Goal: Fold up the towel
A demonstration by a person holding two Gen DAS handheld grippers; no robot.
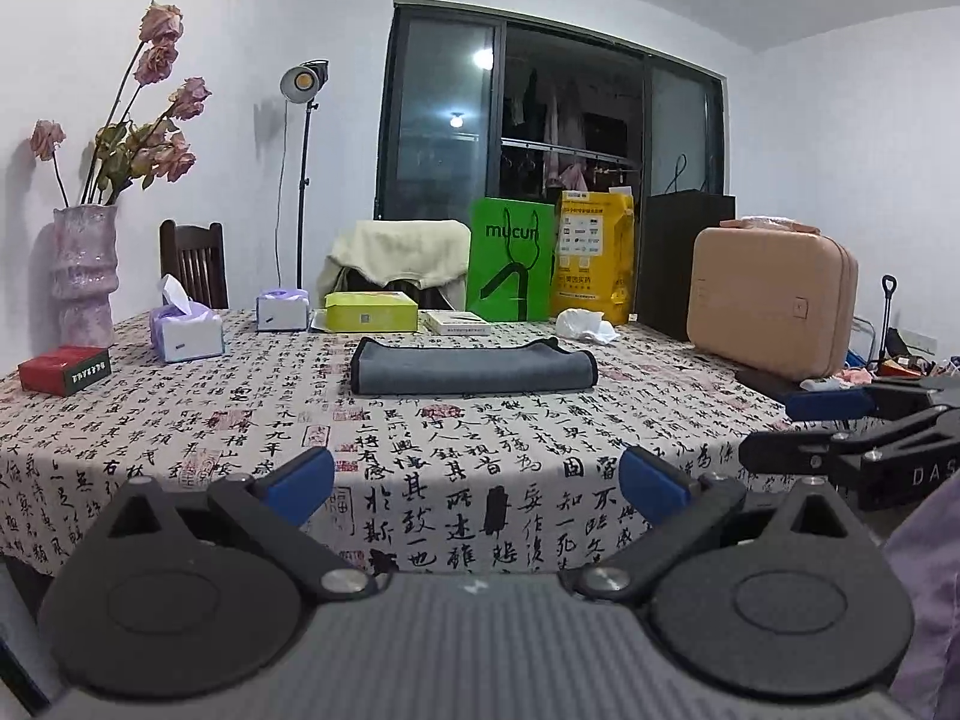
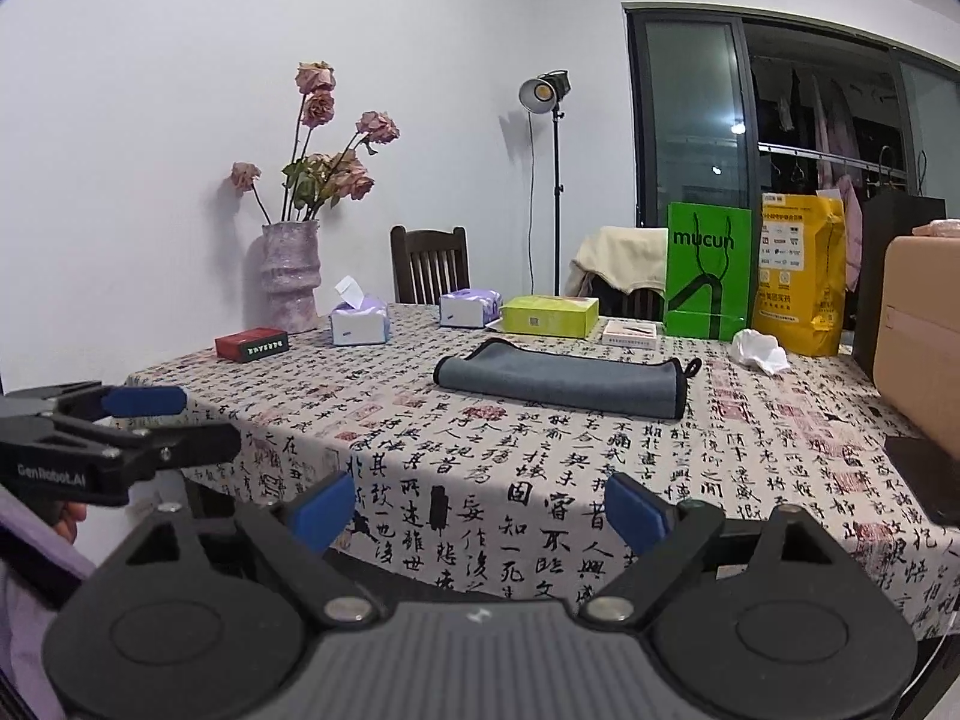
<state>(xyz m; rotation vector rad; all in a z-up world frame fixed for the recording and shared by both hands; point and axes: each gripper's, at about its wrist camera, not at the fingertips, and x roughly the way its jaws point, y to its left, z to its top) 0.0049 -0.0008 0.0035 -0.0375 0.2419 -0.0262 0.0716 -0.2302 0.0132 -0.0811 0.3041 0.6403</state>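
A grey towel (image 1: 471, 367) with dark edging lies folded in a long flat strip on the table's calligraphy-print cloth (image 1: 420, 450), toward the far side. It also shows in the right wrist view (image 2: 561, 379). My left gripper (image 1: 477, 483) is open and empty, held near the table's front edge, well short of the towel. My right gripper (image 2: 480, 510) is open and empty, also at the front edge. Each gripper shows in the other's view, the right one (image 1: 840, 420) at the right, the left one (image 2: 120, 420) at the left.
Behind the towel stand tissue boxes (image 1: 186, 333), a yellow-green box (image 1: 372, 311), a green bag (image 1: 510, 267), a yellow bag (image 1: 594, 255) and crumpled tissue (image 1: 585, 324). A pink case (image 1: 774, 300) sits right. A vase of dried roses (image 1: 84, 276) and red box (image 1: 63, 369) sit left.
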